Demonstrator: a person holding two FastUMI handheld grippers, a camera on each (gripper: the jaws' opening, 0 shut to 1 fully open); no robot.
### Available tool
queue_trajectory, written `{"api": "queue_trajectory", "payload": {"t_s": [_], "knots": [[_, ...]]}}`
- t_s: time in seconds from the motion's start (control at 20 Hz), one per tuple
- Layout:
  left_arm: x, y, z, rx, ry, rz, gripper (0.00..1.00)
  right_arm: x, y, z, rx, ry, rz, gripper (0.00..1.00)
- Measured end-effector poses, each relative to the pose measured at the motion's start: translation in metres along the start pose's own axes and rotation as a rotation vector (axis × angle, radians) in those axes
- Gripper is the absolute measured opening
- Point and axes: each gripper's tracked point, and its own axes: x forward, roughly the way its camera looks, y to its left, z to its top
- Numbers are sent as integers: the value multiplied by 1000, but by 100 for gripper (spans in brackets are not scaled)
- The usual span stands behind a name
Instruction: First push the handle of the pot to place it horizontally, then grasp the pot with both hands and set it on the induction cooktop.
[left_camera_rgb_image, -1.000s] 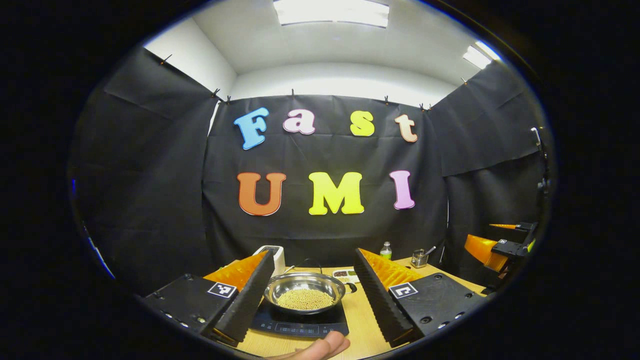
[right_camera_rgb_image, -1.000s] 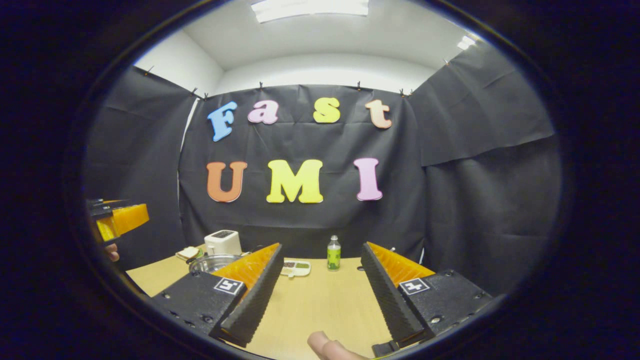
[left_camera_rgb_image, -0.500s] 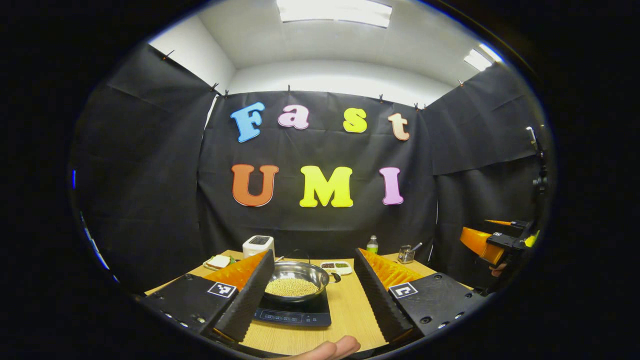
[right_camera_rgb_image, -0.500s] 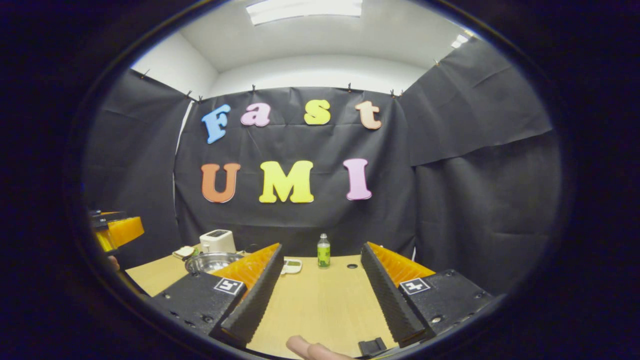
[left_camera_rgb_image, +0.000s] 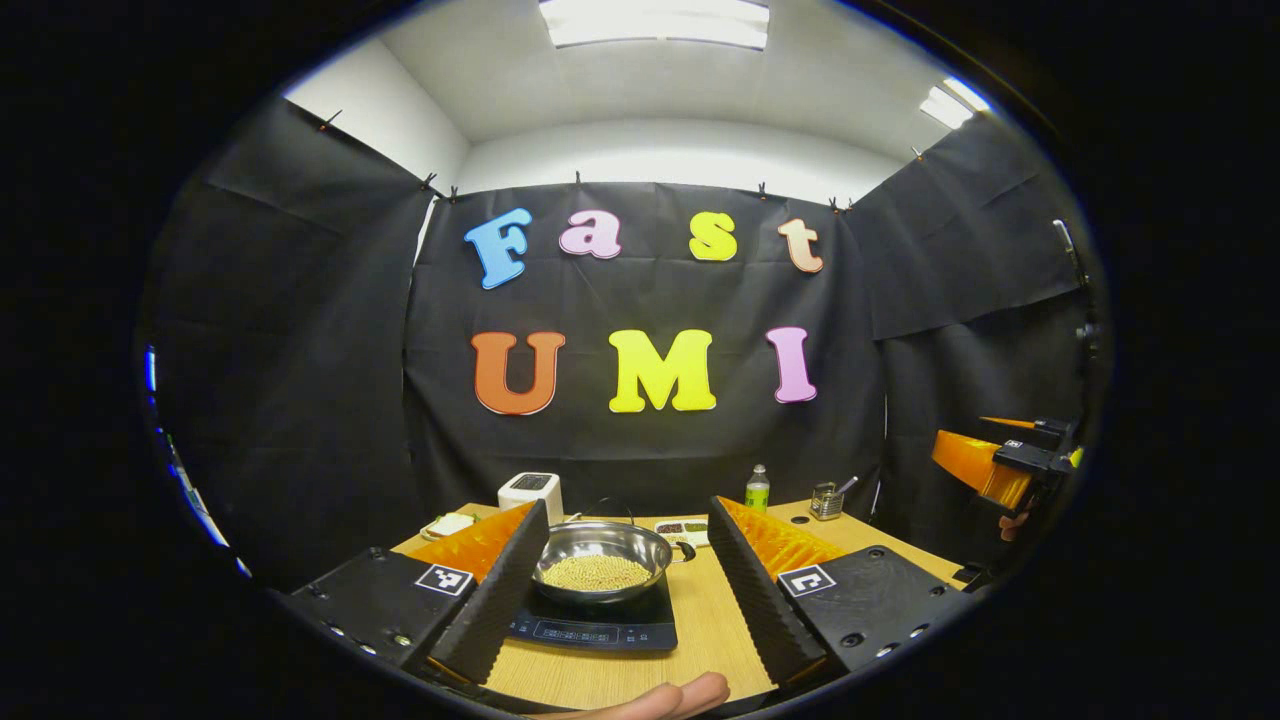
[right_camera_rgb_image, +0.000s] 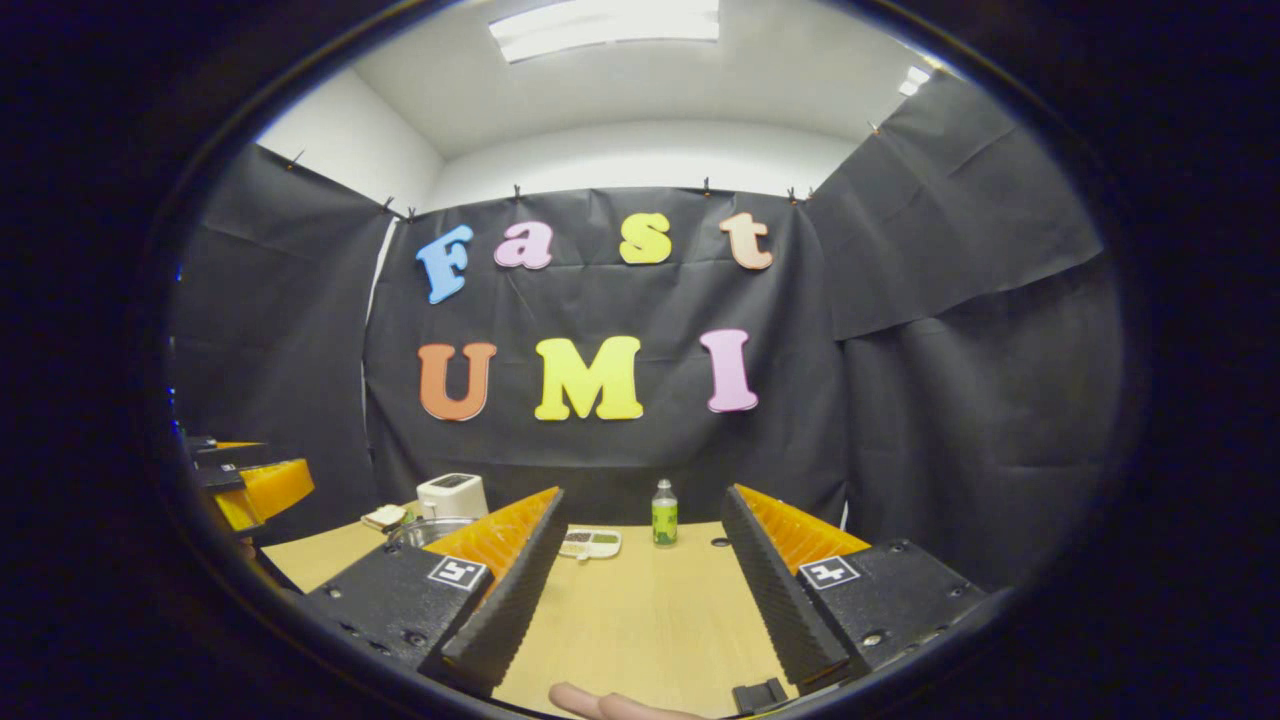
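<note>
Left gripper view: the steel pot (left_camera_rgb_image: 600, 560) of beans sits on the induction cooktop (left_camera_rgb_image: 595, 625) on the table (left_camera_rgb_image: 715, 625); the left tongs (left_camera_rgb_image: 620, 590) gape wide, empty. Placing looks done.

Right gripper view: the right tongs (right_camera_rgb_image: 640, 600) stand wide over bare table, holding nothing.

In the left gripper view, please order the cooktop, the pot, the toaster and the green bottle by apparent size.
1. induction cooktop; pot looks about alike
2. toaster
3. green bottle
The last two stand farther back, so unsure.
</note>
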Motion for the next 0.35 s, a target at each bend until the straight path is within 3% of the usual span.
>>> {"api": "queue_trajectory", "payload": {"t_s": [0.35], "knots": [[0,18,-8,-30,2,25,95,7,12,-7,8,9,15,96]]}}
